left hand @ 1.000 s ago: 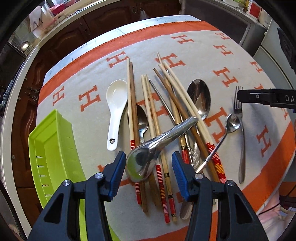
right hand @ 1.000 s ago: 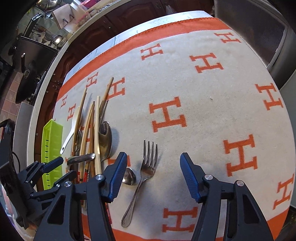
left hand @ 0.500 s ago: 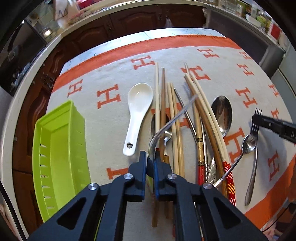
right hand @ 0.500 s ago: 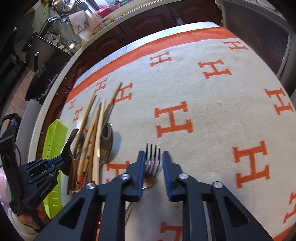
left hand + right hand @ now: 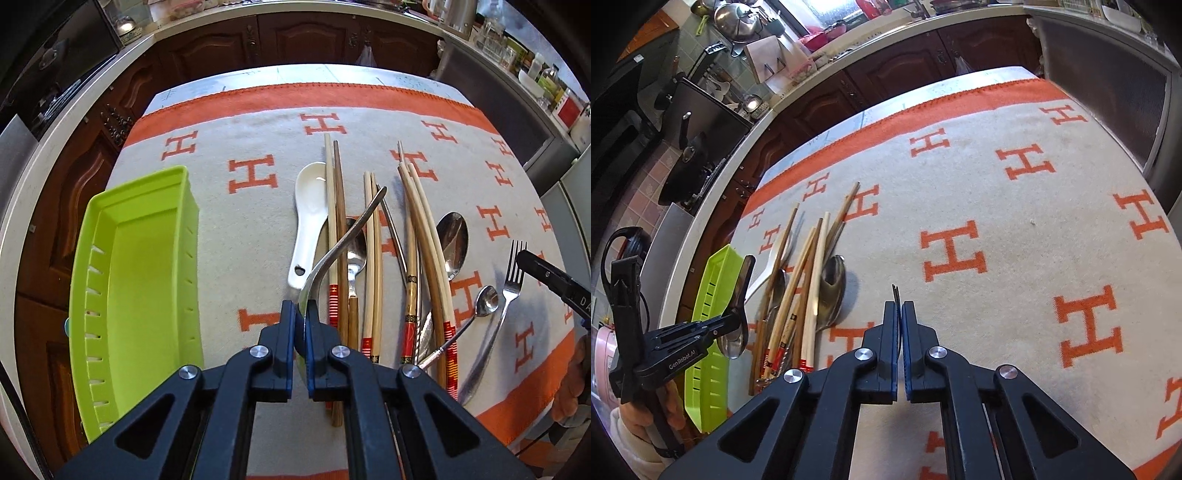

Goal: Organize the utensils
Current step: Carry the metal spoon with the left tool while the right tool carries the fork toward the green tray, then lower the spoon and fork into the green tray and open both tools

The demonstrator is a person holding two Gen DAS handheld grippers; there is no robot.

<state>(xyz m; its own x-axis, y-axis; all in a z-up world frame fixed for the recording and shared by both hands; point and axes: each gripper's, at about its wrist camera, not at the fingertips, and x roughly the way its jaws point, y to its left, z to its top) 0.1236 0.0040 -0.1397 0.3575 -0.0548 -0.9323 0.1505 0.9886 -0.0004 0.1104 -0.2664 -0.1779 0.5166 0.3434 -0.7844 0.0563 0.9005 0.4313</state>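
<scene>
My left gripper (image 5: 299, 306) is shut on the bowl of a large metal spoon (image 5: 332, 251). The spoon's handle sticks up and away over the pile, to the right of the green tray (image 5: 147, 277). The right wrist view shows the same gripper (image 5: 733, 328) and spoon (image 5: 744, 273) beside the tray (image 5: 713, 288). My right gripper (image 5: 899, 306) has its jaws closing, and its pads press on a fork (image 5: 895, 291) whose tines show edge-on. In the left wrist view the fork (image 5: 511, 284) slants off the cloth, with one black finger (image 5: 546, 275) at its tines.
On the orange-and-cream cloth (image 5: 258, 147) lie several chopsticks (image 5: 373, 258), a white ceramic spoon (image 5: 310, 206), a big metal spoon (image 5: 452, 236) and a small one (image 5: 487, 299). A hand (image 5: 635, 424) holds the left gripper. Dark cabinets and a counter ring the table.
Both grippers went from wide open to shut: the left on the big spoon's bowl, the right on the fork. The left rolled and shifted toward the tray, tipping the spoon's handle up.
</scene>
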